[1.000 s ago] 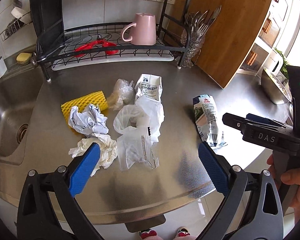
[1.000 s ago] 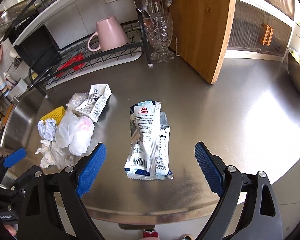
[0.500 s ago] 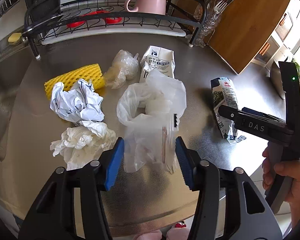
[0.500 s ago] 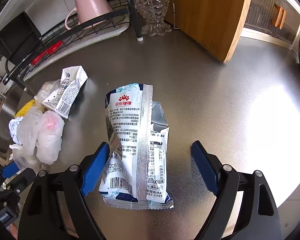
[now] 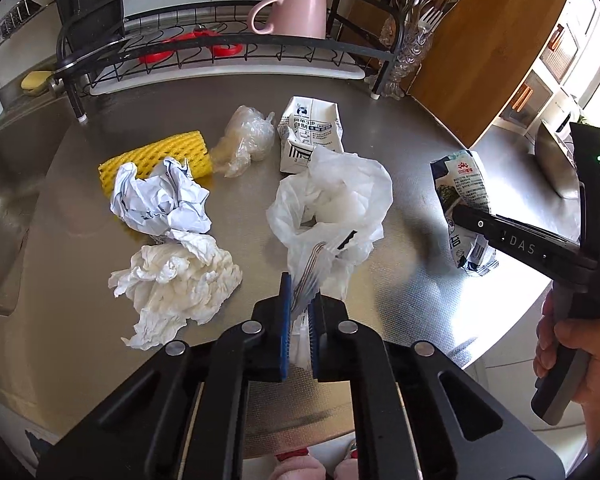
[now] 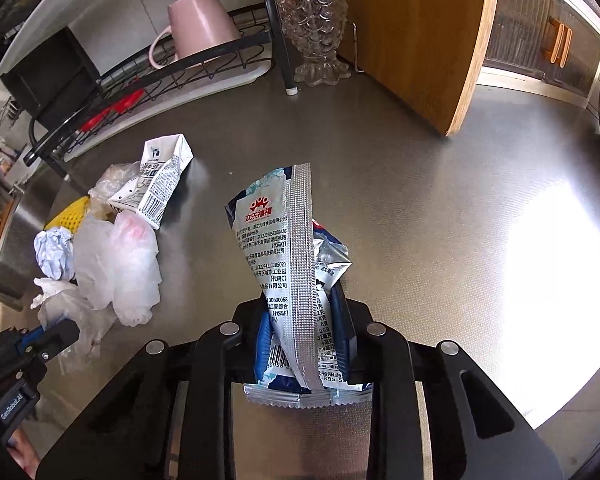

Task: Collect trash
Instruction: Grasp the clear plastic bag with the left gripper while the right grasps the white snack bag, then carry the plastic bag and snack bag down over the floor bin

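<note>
While the brushed steel counter (image 5: 400, 128) spreads widest, its left edge drops into a sink cut off by the frame. Printed Chinese text and a barcode cover the crinkled foil snack wrapper (image 6: 288, 256), pinched between the pressed-together pads of the right gripper (image 6: 304, 340), whose body reads "DAS" in the left view. Translucent and limp, the plastic bag (image 5: 332, 208) is clamped near its striped edge by the left gripper (image 5: 299, 320). Beside it lie the flattened carton (image 5: 310, 136), crumpled paper (image 5: 160, 204), tissue (image 5: 176, 280) and yellow foam net (image 5: 156, 158).
</note>
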### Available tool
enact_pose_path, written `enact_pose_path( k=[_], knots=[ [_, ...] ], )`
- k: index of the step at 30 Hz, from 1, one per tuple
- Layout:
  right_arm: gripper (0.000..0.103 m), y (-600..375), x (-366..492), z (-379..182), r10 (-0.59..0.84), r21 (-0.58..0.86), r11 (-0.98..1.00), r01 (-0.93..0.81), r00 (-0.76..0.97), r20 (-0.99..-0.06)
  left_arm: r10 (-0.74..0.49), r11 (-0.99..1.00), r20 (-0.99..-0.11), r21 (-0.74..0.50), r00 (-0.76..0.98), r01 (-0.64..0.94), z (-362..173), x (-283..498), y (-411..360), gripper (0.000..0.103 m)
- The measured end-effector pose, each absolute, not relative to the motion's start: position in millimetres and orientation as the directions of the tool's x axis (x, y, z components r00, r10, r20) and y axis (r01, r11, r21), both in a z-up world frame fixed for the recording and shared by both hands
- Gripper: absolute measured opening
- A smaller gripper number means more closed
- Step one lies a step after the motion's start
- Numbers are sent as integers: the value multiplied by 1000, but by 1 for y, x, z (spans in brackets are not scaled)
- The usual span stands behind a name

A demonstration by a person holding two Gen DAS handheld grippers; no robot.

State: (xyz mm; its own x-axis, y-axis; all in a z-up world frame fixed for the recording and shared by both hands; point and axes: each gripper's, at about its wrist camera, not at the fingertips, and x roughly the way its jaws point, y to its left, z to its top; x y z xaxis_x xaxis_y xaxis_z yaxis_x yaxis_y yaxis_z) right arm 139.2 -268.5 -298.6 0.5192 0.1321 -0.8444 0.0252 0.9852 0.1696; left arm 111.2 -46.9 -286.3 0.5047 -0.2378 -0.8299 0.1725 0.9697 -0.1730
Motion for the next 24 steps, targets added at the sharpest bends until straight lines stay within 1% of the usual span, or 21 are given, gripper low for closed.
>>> enact_pose_path(
  k=[8, 12, 19, 24],
  knots=[
    [25, -272, 111, -267, 165, 199, 980, -2, 570, -805, -215, 976, -779, -146, 590, 163, -246, 77, -45, 4],
    [25, -271, 89, -255, 200, 226, 974, -26, 574, -794, -211, 977, -767, -150, 606, 150, -235, 51, -46, 4],
    [25, -260, 32, -248, 267, 252, 962, -105, 555, -788, -191, 981, -777, -140, 600, 132, -237, -6, -52, 4],
    [25, -250, -9, -260, 303, 266, 953, -146, 514, -803, -176, 984, -806, -133, 565, 117, -260, -45, -56, 5]
  ],
)
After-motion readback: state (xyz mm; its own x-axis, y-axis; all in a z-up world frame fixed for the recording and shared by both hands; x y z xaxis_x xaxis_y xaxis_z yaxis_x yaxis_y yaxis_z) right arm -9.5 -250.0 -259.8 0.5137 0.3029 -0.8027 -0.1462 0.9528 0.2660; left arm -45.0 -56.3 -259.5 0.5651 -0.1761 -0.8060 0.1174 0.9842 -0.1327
